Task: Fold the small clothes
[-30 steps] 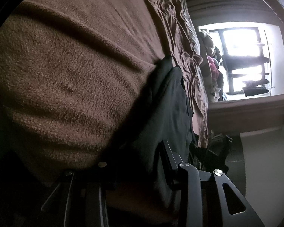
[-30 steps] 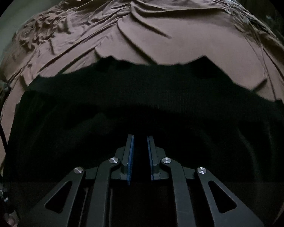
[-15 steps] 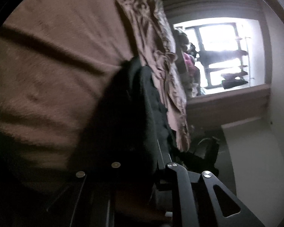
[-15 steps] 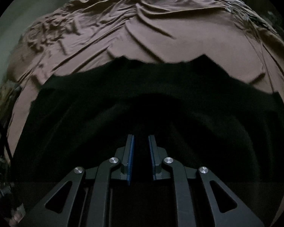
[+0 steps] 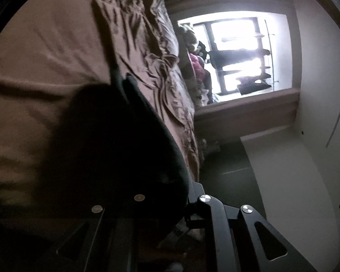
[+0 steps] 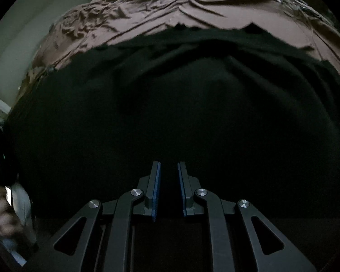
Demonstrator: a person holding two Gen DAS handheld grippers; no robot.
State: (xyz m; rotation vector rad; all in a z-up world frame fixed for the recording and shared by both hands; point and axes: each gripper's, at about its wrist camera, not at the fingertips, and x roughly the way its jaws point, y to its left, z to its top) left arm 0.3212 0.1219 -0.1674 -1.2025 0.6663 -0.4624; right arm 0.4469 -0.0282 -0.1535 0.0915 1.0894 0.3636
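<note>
On the bed's brown sheet (image 6: pixel 192 6) the dark garment (image 6: pixel 170 104) lay spread, and compared with a second earlier it filled more of the right wrist view, its jagged far edge nearer the top and a pale wall now showing at the left. The right hand-held gripper (image 6: pixel 168 181) hung above it with its blue-padded fingers (image 6: pixel 156 190) standing a narrow gap apart, nothing visibly between them. The left hand-held gripper (image 5: pixel 167 195) had just been closing and was clamped on a bunched fold of the garment (image 5: pixel 124 140), which now rose as a rounded dark mound hiding the jaws. Only the left view showed the bright window (image 5: pixel 235 52) and white wall; the sheet looked soft and heavily creased there, blurred.
</note>
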